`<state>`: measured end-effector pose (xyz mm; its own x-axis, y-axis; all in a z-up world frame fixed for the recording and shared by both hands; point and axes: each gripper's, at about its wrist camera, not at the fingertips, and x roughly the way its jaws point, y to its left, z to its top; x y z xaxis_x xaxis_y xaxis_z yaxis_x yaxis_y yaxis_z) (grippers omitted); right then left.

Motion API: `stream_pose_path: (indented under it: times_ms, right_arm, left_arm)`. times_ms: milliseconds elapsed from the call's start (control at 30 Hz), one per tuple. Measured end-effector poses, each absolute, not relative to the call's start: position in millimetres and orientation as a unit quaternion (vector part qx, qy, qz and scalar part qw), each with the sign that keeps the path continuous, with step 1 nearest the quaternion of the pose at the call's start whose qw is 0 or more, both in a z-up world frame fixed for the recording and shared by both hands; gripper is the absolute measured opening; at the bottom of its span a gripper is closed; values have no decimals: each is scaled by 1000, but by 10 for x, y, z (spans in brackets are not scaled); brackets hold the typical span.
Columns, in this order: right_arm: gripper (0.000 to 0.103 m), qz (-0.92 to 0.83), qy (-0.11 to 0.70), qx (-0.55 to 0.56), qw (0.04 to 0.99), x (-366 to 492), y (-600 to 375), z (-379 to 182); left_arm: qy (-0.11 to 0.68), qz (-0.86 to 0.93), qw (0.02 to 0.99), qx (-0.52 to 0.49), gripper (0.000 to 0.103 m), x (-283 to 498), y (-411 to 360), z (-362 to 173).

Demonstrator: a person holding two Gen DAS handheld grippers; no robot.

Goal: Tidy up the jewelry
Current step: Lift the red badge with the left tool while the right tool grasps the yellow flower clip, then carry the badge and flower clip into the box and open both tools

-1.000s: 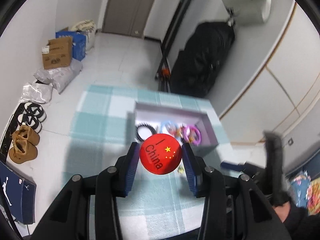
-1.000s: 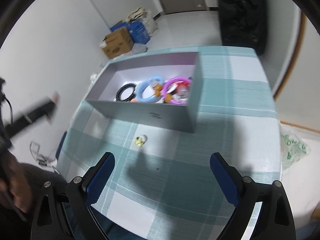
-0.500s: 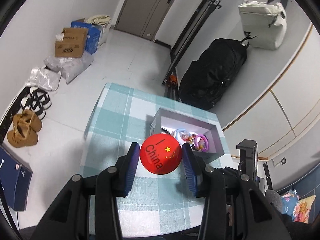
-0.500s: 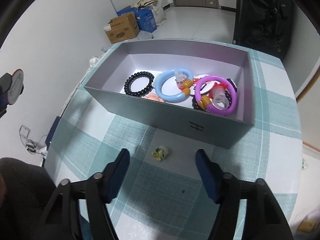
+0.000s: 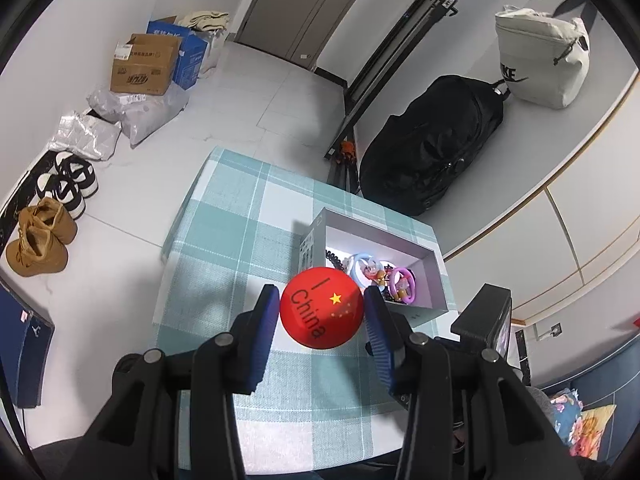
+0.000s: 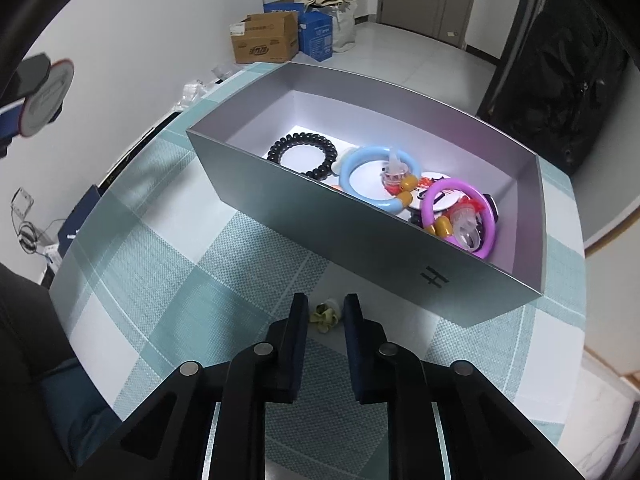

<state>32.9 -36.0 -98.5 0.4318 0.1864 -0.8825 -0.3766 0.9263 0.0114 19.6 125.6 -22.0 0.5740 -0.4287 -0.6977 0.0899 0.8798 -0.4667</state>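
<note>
My left gripper (image 5: 322, 314) is shut on a round red "I China" badge (image 5: 321, 313) and holds it high above the checked table (image 5: 224, 248). The grey box (image 6: 360, 240) on the table holds a black bead bracelet (image 6: 303, 155), a blue ring (image 6: 378, 176) and a purple ring (image 6: 460, 216). A small yellow-white trinket (image 6: 326, 314) lies on the cloth just in front of the box. My right gripper (image 6: 325, 312) is low over the table, its jaws narrowed around the trinket with small gaps on each side.
The box also shows in the left wrist view (image 5: 376, 268). A black bag (image 5: 432, 148), cardboard boxes (image 5: 144, 66) and shoes (image 5: 40, 236) lie on the floor around the table. The table's edge runs close on the right (image 6: 576, 280).
My right gripper has come down toward the trinket and its jaws have narrowed from wide open to close around it. My left gripper has risen higher with the badge.
</note>
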Motion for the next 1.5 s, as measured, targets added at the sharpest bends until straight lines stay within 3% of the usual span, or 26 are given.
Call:
stream_pose_path:
  times_ms: [233, 733, 1500]
  right_arm:
    - [16, 176, 510, -78, 838, 347, -378, -945]
    - [16, 199, 487, 104, 844, 391, -944, -552]
    - [16, 228, 434, 63, 869, 706, -1177, -26]
  left_arm:
    - [432, -155, 872, -171, 38, 175, 1140, -213]
    - [436, -149, 877, -139, 38, 227, 855, -295]
    - [463, -163, 860, -139, 38, 782, 323, -387]
